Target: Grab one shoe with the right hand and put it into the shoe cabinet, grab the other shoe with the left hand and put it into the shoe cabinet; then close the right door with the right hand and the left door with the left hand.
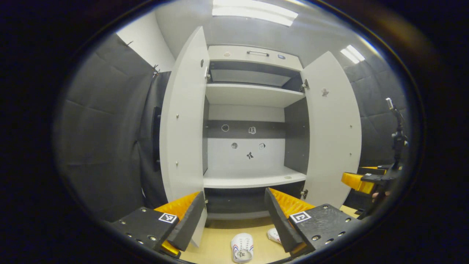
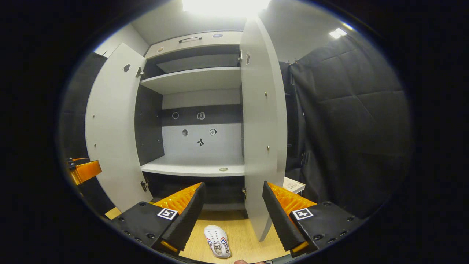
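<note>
In the left gripper view the shoe cabinet (image 1: 253, 121) stands straight ahead with both doors swung wide, the left door (image 1: 183, 121) and the right door (image 1: 331, 128) flanking bare shelves; the left tongs (image 1: 234, 216) hang spread wide apart in front of it with nothing between the fingers; below them on the wooden floor (image 1: 216, 245) lies a white shoe (image 1: 242, 248), toe toward the cabinet, and a second white shoe (image 1: 274, 234) sits just beside it, partly hidden behind the right-hand finger; at the right edge the other gripper shows farther off, with a hand on it. In the right gripper view the right tongs (image 2: 232, 216) are likewise opened wide and hold nothing; one white shoe (image 2: 217, 241) lies on the floor (image 2: 242, 234) between the fingers, well below the middle shelf (image 2: 198, 169), outside the cabinet (image 2: 198, 110); the right door's (image 2: 262, 124) edge stands close ahead.
</note>
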`<state>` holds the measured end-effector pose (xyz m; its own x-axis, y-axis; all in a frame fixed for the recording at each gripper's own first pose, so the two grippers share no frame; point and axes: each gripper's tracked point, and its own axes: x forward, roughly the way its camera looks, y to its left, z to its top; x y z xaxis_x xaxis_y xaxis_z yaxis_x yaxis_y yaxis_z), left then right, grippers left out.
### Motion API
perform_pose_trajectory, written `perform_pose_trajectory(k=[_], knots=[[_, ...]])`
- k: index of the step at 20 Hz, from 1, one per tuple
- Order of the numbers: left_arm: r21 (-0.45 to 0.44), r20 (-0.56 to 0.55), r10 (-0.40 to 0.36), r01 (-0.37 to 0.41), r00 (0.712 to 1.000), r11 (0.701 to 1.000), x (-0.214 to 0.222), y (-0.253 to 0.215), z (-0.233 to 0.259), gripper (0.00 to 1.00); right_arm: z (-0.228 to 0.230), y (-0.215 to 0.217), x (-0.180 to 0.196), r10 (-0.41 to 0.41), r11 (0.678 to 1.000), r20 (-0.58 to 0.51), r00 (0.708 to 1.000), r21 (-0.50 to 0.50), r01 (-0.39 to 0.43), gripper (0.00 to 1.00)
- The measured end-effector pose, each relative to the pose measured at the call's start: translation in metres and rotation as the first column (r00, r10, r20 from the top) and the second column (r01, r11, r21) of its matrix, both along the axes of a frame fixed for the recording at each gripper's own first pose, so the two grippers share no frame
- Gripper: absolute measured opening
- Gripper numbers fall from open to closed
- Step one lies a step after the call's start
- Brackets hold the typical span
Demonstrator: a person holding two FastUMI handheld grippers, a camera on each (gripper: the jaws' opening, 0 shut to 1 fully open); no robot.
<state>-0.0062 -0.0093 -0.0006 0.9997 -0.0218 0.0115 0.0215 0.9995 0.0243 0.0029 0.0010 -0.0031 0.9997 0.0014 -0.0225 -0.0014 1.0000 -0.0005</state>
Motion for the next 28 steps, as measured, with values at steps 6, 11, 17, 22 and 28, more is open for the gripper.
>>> perform_pose_trajectory(k=[6, 11, 17, 22, 28], knots=[[0.005, 0.003, 0.002, -0.002, 1.000, 1.000, -0.011, 0.004, -0.003, 0.94, -0.003, 0.007, 0.001, 0.013, 1.000, -0.018, 1.000, 0.006, -0.013, 0.96], [-0.009, -0.002, 0.021, -0.021, 1.000, 1.000, -0.022, 0.012, -0.012, 0.94, -0.005, 0.011, 0.008, 0.028, 1.000, -0.044, 0.999, -0.005, -0.029, 0.96], [-0.022, -0.028, 0.053, -0.054, 0.998, 0.998, -0.037, 0.025, -0.028, 0.94, -0.012, 0.026, 0.026, 0.092, 0.996, -0.119, 0.989, -0.007, -0.093, 0.97], [-0.053, -0.075, 0.077, -0.081, 0.994, 0.995, -0.046, 0.034, -0.047, 0.94, -0.045, 0.045, 0.048, 0.148, 0.987, -0.206, 0.967, -0.029, -0.157, 0.98], [-0.007, -0.111, 0.096, -0.097, 0.989, 0.995, -0.050, 0.039, -0.060, 0.94, -0.120, 0.074, 0.076, 0.209, 0.975, -0.365, 0.907, 0.000, -0.224, 0.98]])
